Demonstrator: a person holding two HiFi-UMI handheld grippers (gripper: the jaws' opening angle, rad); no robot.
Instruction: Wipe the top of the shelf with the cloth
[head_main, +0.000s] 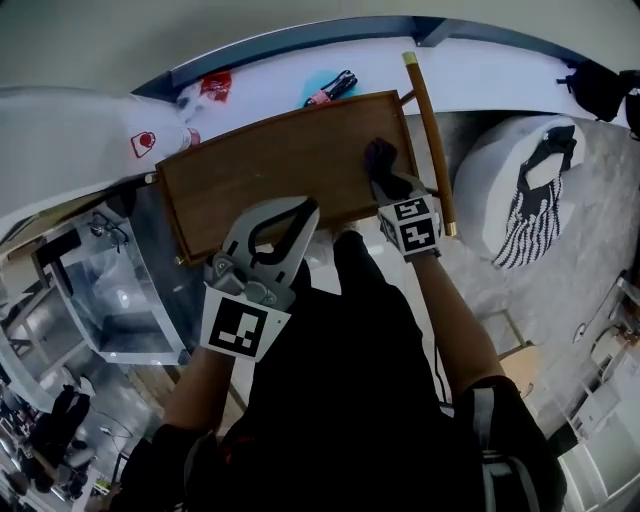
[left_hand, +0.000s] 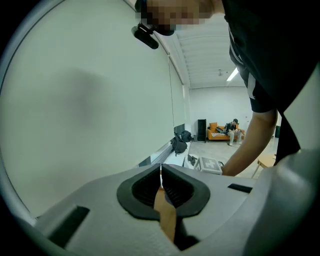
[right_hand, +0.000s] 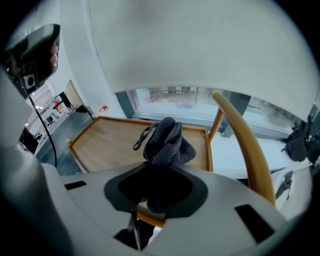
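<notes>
1. The right gripper is pinching the bunched dark grey cloth between its jaws.
2. The cloth is hanging over the right end of the wooden shelf top, beside the handle rail.
3. The left gripper is hovering at the shelf's near edge, its jaws pressed together with nothing between them.
</notes>
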